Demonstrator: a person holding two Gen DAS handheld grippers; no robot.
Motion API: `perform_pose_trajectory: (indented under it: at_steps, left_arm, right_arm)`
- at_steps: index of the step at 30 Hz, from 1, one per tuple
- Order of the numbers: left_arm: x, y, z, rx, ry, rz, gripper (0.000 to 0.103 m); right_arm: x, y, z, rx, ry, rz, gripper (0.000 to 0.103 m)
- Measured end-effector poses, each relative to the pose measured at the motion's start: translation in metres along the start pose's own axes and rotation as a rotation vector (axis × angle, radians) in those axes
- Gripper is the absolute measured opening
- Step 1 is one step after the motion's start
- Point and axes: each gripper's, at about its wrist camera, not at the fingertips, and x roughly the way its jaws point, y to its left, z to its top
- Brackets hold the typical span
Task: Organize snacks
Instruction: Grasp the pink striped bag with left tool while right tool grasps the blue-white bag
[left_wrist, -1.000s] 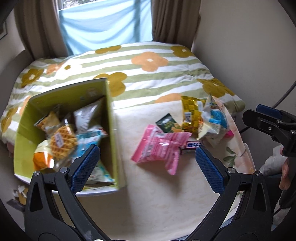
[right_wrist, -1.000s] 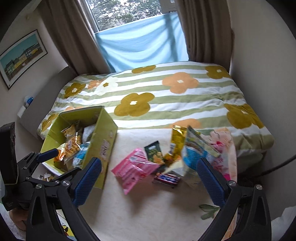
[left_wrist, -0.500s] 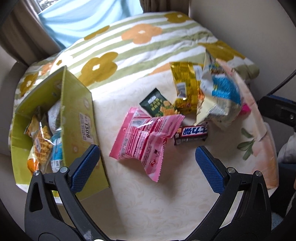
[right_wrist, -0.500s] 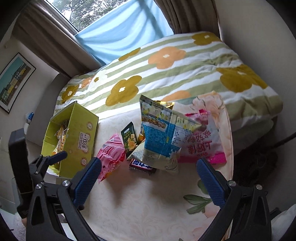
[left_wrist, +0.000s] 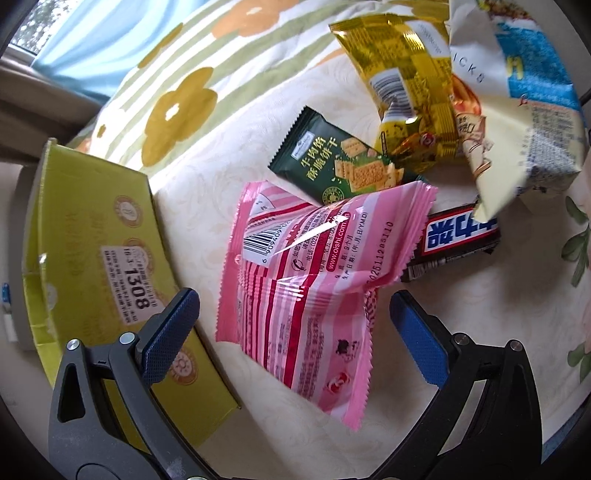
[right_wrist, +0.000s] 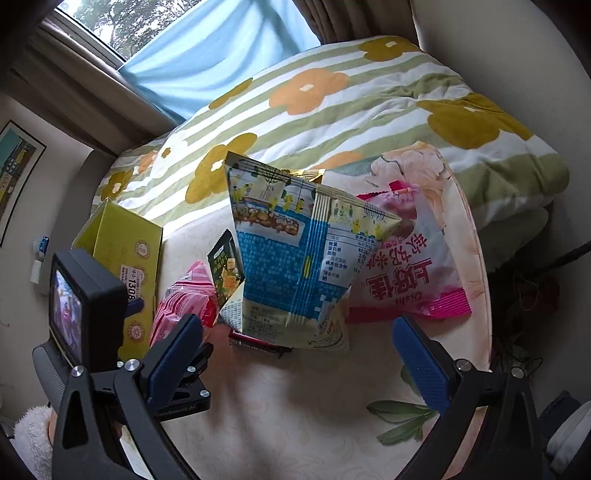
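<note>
Magenta bag (right_wrist: 410, 284) shows only beyond the right gripper (right_wrist: 295, 354).

Both tools have come down toward the snacks. The left tool (left_wrist: 293, 325) now straddles the pink striped packet (left_wrist: 314, 280), which fills the frame's centre; the right tool (right_wrist: 297, 354) closes in on the blue-and-cream bag (right_wrist: 295, 266).

Your surface (left_wrist: 280, 435) wears a cream cloth with flowers at its right edge. Along its left edge stands the yellow-green box (left_wrist: 110, 258). Toward the far right corner you have a heap: pink striped packet (left_wrist: 306, 280), dark green cracker pack (left_wrist: 332, 162), chocolate bar (left_wrist: 454, 236), gold bag (left_wrist: 406, 85), blue-and-white bag (right_wrist: 295, 258) and pink bag (right_wrist: 410, 280).
</note>
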Motion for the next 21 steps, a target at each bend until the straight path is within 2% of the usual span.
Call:
perform_pose_trajectory:
  at_steps: [1, 3, 4, 5, 14, 21]
  left_arm:
    - [0.002, 0.0, 0.0, 0.001, 0.003, -0.005, 0.1]
    - [0.008, 0.002, 0.002, 0.004, 0.013, -0.027, 0.089]
    - [0.011, 0.004, 0.002, 0.005, 0.023, -0.037, 0.081]
    - [0.014, 0.005, 0.003, 0.005, 0.032, -0.049, 0.078]
    - [0.014, 0.006, 0.002, 0.027, 0.011, -0.1, 0.065]
    - [0.012, 0.015, 0.001, -0.004, 0.004, -0.138, 0.063]
  right_arm:
    - [0.002, 0.0, 0.001, 0.005, 0.001, -0.005, 0.102]
    - [0.006, 0.0, 0.003, 0.015, 0.004, -0.008, 0.102]
    - [0.008, 0.0, 0.004, 0.024, 0.006, -0.009, 0.102]
    - [0.01, 0.0, 0.005, 0.031, 0.008, -0.006, 0.102]
    - [0.025, 0.002, 0.007, 0.079, 0.027, -0.009, 0.102]
    - [0.033, -0.001, 0.01, 0.12, 0.033, 0.0, 0.102]
